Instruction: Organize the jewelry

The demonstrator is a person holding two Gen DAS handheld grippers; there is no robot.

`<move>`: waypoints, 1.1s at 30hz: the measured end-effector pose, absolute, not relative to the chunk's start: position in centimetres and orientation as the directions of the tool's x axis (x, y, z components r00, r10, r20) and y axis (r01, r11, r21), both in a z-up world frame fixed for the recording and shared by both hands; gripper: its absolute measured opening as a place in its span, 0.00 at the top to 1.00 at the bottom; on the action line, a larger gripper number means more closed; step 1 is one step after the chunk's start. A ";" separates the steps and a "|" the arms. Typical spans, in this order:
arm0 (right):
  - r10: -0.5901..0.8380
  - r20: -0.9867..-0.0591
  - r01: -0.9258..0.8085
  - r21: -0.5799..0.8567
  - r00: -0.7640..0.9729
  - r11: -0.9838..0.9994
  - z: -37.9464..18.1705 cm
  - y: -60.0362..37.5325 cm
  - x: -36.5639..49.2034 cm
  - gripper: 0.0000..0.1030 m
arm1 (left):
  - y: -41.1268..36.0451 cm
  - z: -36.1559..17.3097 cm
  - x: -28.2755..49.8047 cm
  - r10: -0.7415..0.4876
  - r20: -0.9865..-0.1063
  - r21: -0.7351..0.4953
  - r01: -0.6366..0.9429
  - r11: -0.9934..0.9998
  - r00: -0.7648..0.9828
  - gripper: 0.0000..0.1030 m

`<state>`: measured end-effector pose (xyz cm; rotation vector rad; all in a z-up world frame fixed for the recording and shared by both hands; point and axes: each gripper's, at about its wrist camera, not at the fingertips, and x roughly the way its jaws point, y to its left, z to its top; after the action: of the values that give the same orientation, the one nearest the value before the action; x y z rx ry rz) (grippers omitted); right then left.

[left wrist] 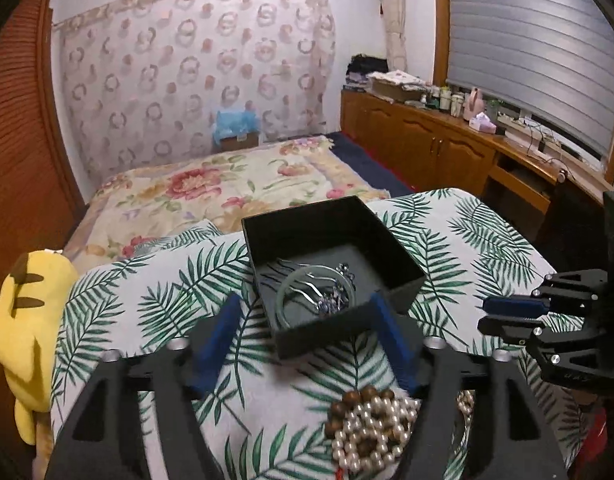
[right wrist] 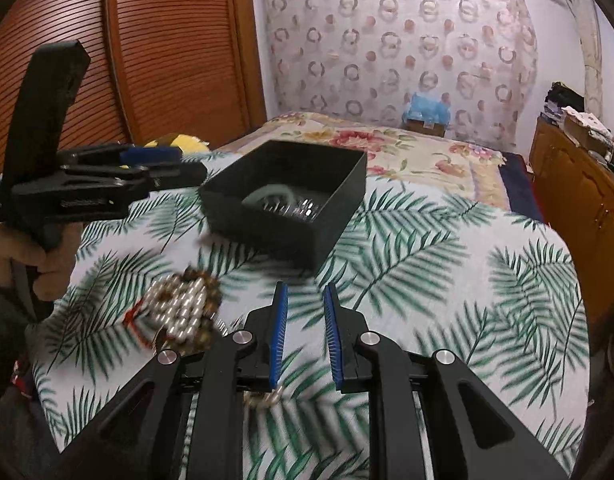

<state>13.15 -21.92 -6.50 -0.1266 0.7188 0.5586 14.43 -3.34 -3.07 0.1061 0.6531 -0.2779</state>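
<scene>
Hovering over the leaf-print table [left wrist: 155, 304], the left gripper [left wrist: 307, 340] has its blue pads spread wide apart with nothing between them, and the black box [left wrist: 403, 264] sits just ahead of its fingertips. Over on the other side, the right gripper [right wrist: 305, 336] is empty too, its pads parted by a moderate gap above the cloth. So this looks like a moment between picks: some pieces are home, more are waiting. Inside the box lie a pale green bangle [left wrist: 285, 292] and, across it, silvery pieces [left wrist: 331, 300] that could be hairpins or chains; they are too tangled and shiny to tell. Nothing else shows in there. The next candidate is the bead pile [left wrist: 371, 424], pearls coiled up with brown wooden beads, lying on the table near the left gripper's right finger and, from the right wrist, just left of the right gripper; that view is smeared with motion. A few more pearls [right wrist: 267, 398] peek out under the right gripper's left finger. The next move, I'd say, calls for dropping a gripper onto that heap, pinching a strand rather than a single bead, and lifting slowly so trailing loops don't snag the box rim.
</scene>
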 end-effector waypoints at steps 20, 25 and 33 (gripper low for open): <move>0.447 -0.712 -0.550 0.101 0.542 0.829 -9.3 -19.8 9.6 0.75 | -1.7 -6.8 9.2 -0.215 -0.666 -0.030 0.263 0.964 0.714 0.10; 0.436 -0.730 -0.527 0.122 0.526 0.841 -9.9 -19.8 10.5 0.75 | -1.1 -7.3 8.6 -0.218 -0.673 -0.042 0.257 0.965 0.707 0.10; 0.452 -0.734 -0.540 0.138 0.507 0.830 -10.0 -20.2 10.5 0.90 | -1.5 -7.6 8.1 -0.232 -0.680 -0.054 0.269 0.962 0.696 0.10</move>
<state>10.47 -20.21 -10.00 -0.1144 0.8498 0.5997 8.13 -1.51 -7.59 0.0513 0.7511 -0.2796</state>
